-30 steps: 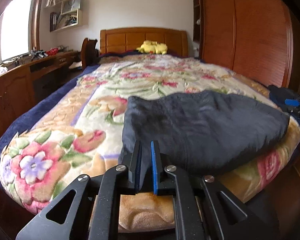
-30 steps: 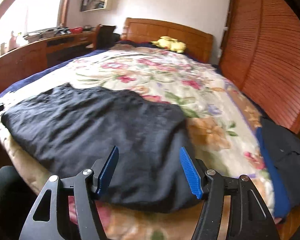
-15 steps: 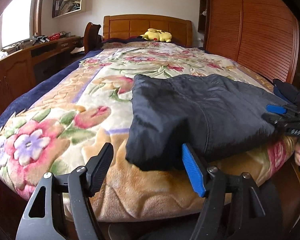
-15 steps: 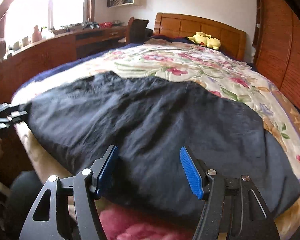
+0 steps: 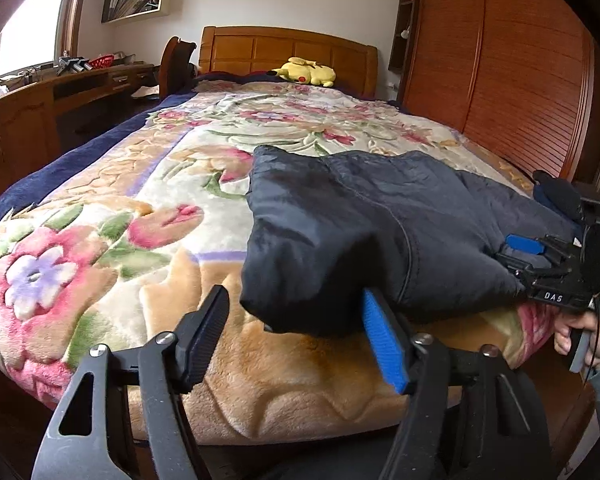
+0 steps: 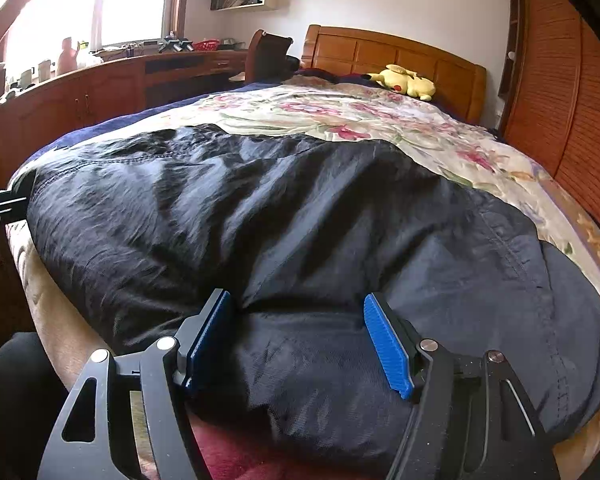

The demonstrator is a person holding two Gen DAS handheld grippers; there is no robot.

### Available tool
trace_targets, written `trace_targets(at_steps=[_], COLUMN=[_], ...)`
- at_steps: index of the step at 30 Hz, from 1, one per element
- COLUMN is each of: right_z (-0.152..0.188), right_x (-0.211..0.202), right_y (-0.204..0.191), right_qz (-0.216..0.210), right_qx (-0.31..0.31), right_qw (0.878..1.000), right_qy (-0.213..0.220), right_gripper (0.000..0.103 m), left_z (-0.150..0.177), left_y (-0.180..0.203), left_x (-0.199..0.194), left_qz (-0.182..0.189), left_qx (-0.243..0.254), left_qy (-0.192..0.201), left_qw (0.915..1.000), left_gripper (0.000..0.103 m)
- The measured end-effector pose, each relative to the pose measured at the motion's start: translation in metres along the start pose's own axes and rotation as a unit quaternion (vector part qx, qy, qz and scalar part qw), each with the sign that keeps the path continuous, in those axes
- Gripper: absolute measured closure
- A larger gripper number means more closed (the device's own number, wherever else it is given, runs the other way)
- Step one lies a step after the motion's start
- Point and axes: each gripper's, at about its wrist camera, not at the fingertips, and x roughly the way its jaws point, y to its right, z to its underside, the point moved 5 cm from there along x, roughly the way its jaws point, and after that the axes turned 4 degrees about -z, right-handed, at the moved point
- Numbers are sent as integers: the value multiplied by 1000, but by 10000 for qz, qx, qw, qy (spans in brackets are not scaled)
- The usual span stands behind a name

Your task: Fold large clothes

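Daylight floods in from a window (image 6: 80, 4) at upper left — blown out to white in the right wrist view. The room is evenly lit with soft shadows. Fisheye bending curves the edges, corners go dark — nearby fabric looks slightly blurred.

We see open blanket (image 5: 112, 208) left of the dark garment (image 5: 364, 220); our right gripper (image 5: 540, 264) crowds its far end, the wardrobe (image 5: 500, 60) beyond.

Dark navy, perhaps black, garment (image 5: 372, 216); pink-floral blanket (image 5: 112, 240).
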Motion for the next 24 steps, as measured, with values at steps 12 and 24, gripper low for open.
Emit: trace_targets(at_steps=[12, 24], right_z=[2, -3], right_x=[-2, -12], right_y=[1, 9], right_qz=[-8, -166], right_qx=[21, 74], right_qw=[10000, 9998], right_qy=[0, -80], right_gripper=[33, 33], left_z=[-25, -87], left_y=[20, 78], left_x=[-3, -10], left_qz=[-5, -90], left_qx=[270, 909], left_qy=[172, 705], left_qw=[9995, 9933], left_gripper=[83, 96])
